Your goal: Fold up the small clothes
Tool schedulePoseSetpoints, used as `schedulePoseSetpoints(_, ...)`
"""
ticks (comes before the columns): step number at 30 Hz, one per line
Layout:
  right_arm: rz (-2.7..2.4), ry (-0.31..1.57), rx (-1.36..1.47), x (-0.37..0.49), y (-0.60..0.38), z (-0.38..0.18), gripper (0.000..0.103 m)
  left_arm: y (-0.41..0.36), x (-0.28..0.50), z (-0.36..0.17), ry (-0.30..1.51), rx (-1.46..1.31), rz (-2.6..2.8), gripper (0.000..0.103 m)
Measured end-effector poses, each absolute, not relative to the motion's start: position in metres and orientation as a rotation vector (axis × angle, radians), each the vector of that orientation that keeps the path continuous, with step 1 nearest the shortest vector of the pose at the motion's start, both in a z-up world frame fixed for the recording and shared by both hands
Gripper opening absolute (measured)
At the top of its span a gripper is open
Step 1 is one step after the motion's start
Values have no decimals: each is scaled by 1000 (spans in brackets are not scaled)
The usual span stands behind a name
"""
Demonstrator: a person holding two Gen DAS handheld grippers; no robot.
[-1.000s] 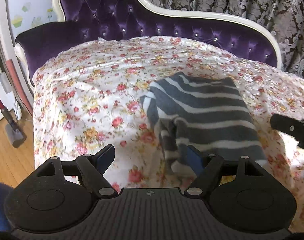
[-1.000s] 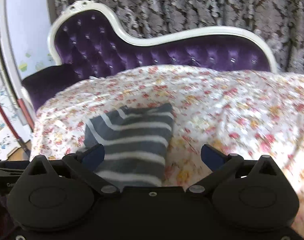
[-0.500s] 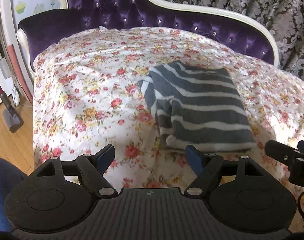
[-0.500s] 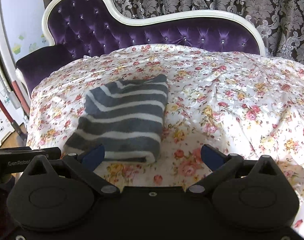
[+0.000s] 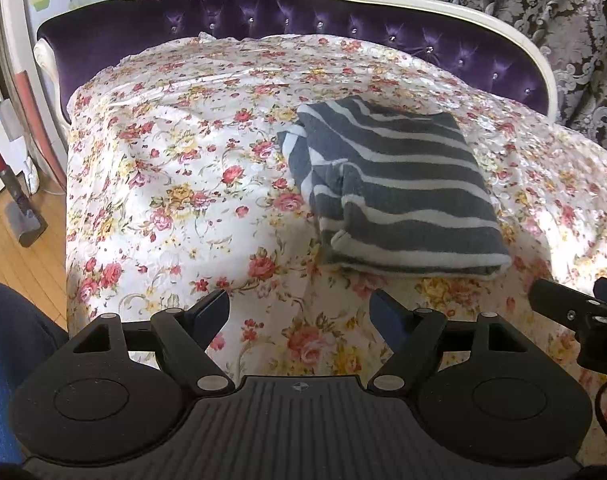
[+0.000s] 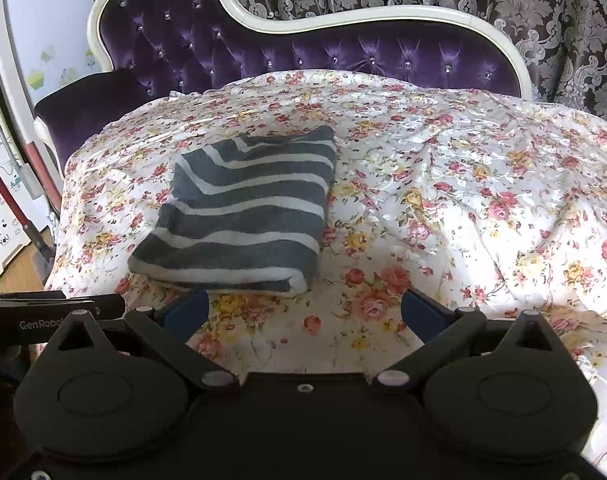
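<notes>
Striped garment (image 5: 399, 188), dark grey with pale bands, lies folded into a neat rectangle on the floral sheet (image 5: 191, 184) spread over the purple tufted sofa (image 6: 343, 52). It sits right of centre in the left wrist view, left of centre in the right wrist view. Left gripper (image 5: 301, 314) and right gripper (image 6: 305, 314) both hover at the frame bottom, jaws spread wide with nothing between them, just short of the garment's near edge.

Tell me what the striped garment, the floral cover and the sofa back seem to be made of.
Striped garment: soft knit or fleece, matte, fuzzy pile, probably cotton.
Floral cover: thin, smooth woven fabric with a sheen; glossy highlights along its wrinkles.
Sofa back: purple velvet-like tufting with shiny studs, glossy cream frame.
</notes>
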State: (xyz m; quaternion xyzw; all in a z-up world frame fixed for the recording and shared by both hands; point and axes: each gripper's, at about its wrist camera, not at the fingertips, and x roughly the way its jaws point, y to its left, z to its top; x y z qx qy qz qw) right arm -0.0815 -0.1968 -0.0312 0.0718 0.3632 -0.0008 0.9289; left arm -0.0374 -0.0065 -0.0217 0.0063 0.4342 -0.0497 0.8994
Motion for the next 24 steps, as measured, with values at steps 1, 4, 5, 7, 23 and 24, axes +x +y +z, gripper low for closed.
schedulePoseSetpoints(1, -2, 746, 148, -81, -197, -32, 102, -6, -37, -22, 900, 12, -102, 76)
schedulePoseSetpoints(4, -2, 748, 151, -80, -197, -33, 102, -5, -37, -22, 900, 12, -96, 76)
schedulePoseSetpoints(5, -3, 749, 153, -79, -197, -33, 102, -5, -37, -22, 899, 14, -93, 76)
schedulePoseSetpoints(7, -4, 751, 159, -78, -197, -33, 102, -5, -37, -22, 901, 15, -90, 76)
schedulePoseSetpoints(23, -7, 759, 180, -74, -196, -35, 102, -7, -35, -24, 911, 19, -91, 76)
schedulePoseSetpoints(24, -7, 761, 180, -73, -196, -35, 102, -7, -35, -25, 912, 20, -91, 76)
